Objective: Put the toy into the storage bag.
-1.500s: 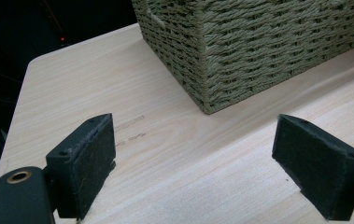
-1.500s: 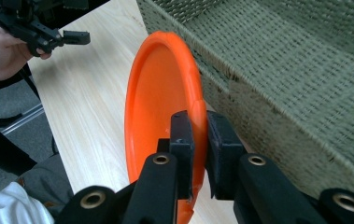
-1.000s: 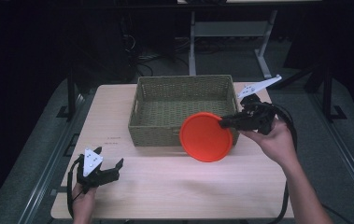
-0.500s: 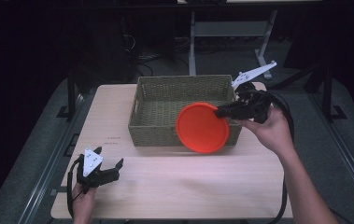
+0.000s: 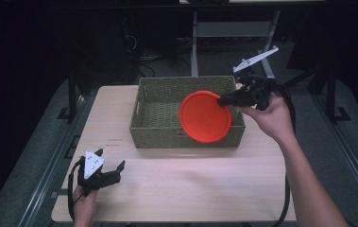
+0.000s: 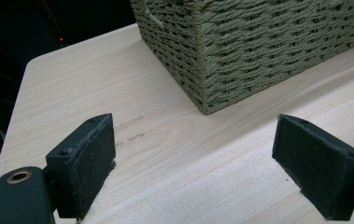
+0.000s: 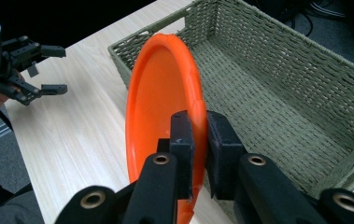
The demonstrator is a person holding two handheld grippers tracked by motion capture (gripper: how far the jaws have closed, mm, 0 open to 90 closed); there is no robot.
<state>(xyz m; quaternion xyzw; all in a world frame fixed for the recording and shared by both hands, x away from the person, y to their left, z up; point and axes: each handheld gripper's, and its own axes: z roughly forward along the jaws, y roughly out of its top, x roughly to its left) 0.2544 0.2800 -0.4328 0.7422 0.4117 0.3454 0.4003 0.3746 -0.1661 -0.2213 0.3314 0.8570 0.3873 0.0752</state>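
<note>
Resting near: left tongs (image 5: 113, 171) sit low on the bench (image 5: 191, 189), jaws wide apart, nothing between them.
Bench middle: bare pale wood in front of the woven basket (image 5: 148, 127).
Right tongs (image 5: 224, 100): clamped on the rim of the orange plate (image 5: 205, 117).
Plate: tilted on edge, held up over the basket's right front part, off the bench.

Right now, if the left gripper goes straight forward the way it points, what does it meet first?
Probably the woven basket: the left gripper rests open on the table, its jaws aimed at the basket's near corner, with bare tabletop between. Exact depth is unclear.
</note>
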